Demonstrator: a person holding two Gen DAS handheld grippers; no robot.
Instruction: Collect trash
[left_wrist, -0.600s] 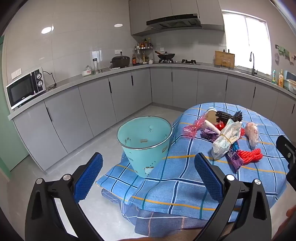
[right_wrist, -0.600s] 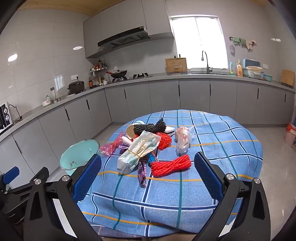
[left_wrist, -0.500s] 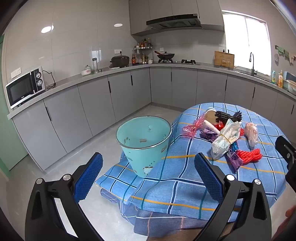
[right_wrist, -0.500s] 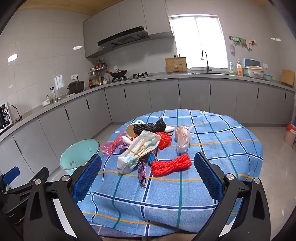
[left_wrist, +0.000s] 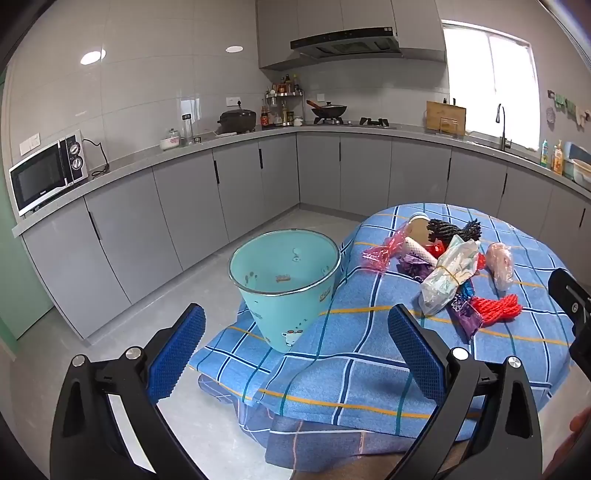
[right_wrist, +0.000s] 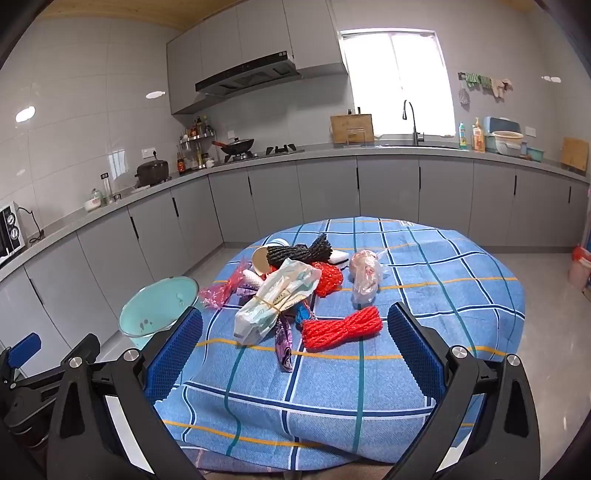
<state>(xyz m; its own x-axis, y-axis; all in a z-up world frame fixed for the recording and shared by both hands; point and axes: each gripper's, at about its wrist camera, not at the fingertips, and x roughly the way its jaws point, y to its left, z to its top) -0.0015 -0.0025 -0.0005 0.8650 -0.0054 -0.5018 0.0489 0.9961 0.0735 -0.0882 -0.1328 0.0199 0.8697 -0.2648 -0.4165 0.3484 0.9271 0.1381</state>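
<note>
Left gripper (left_wrist: 295, 328) is hanging wide open, empty, facing the mint bin (left_wrist: 286, 284) left of the checked table (right_wrist: 443, 295). Trash pile (right_wrist: 295, 288) is sitting mid-table. Right gripper (right_wrist: 295, 350) is gaping, empty, nearest the red net bundle (right_wrist: 341, 326). Approach step; next: reach, pinch it.
</note>
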